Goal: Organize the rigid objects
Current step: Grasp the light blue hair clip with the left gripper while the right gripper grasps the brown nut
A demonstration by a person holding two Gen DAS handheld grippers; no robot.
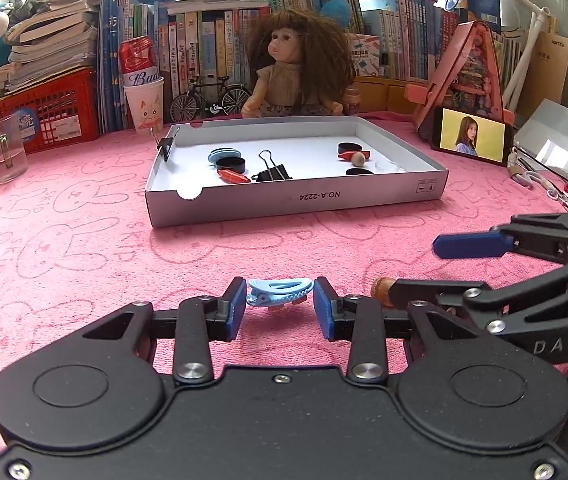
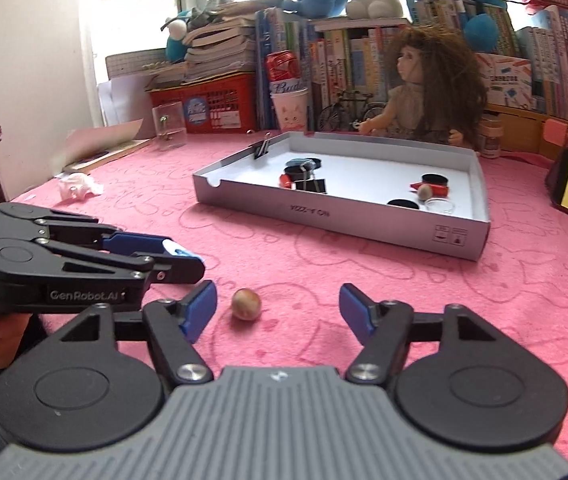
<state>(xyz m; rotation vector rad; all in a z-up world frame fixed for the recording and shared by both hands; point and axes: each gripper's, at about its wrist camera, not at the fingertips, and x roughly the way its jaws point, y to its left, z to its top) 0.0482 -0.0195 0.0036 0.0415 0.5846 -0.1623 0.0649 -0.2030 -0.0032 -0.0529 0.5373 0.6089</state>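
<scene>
Two loose items left on the pink bunny-print cloth (image 1: 83,240), near its front edge. Light-blue plastic hair clip (image 1: 279,293) sits clamped between the left gripper (image 1: 279,308) pads. Small tan round nut (image 2: 246,304) lies between the right gripper (image 2: 277,312) jaws, which stand apart, untouched. White shallow cardboard box lid (image 1: 296,200) mid-cloth already holds black caps, a black binder clip (image 1: 271,170), orange pieces, another nut. Judged mostly done.
</scene>
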